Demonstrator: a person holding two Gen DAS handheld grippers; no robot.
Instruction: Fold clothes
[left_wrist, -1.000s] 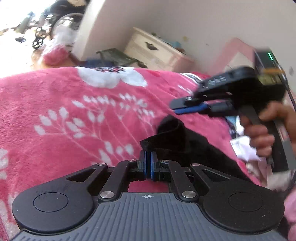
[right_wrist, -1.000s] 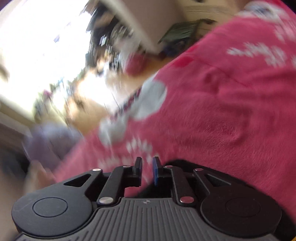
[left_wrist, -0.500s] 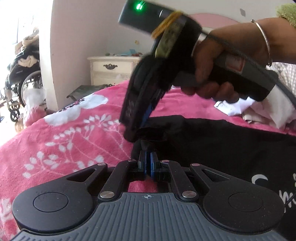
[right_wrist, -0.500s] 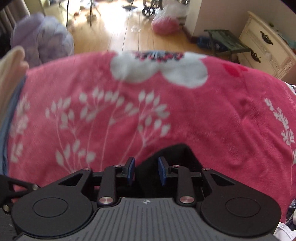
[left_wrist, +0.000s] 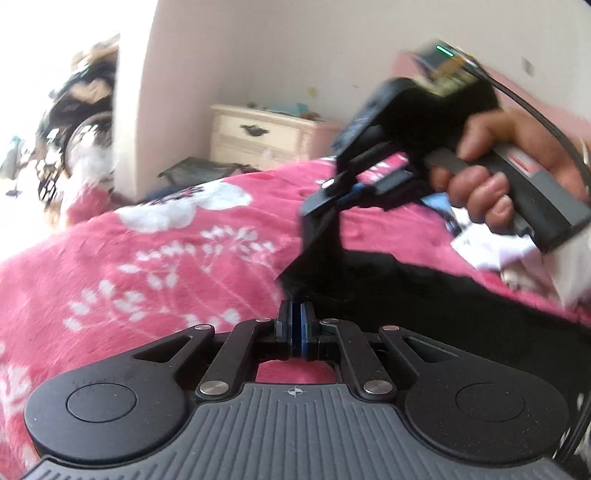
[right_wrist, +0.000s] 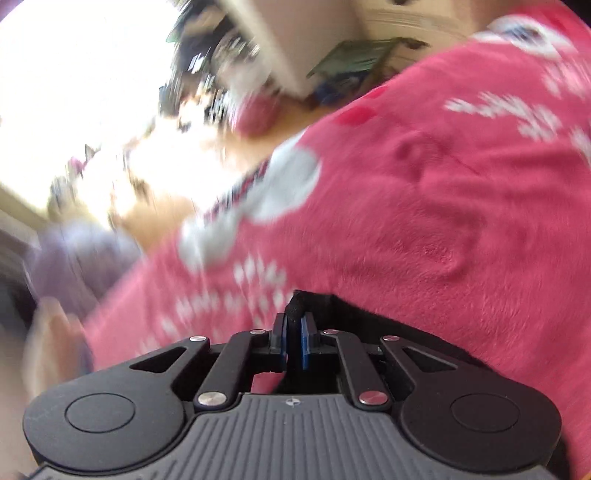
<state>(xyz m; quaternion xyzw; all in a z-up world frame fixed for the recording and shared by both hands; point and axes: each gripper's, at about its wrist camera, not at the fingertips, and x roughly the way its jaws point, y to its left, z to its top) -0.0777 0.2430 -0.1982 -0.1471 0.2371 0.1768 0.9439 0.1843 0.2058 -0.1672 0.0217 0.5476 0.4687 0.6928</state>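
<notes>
Black garment (left_wrist: 424, 295) is pinched at 1 edge by the left gripper (left_wrist: 295, 325), jaws clamped; the right gripper (right_wrist: 293, 332), jaws just closing, nips another corner. Spread on the pink bed (left_wrist: 166, 258), no fold is seen finished.

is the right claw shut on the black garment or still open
Shut on it. In the right wrist view the right claw has just been closing, and a fold of the black garment sits pinched between its blue pads.

I am finding no text I can read. The red label (left_wrist: 522, 162) on the right gripper's handle is showing only blur.
</notes>
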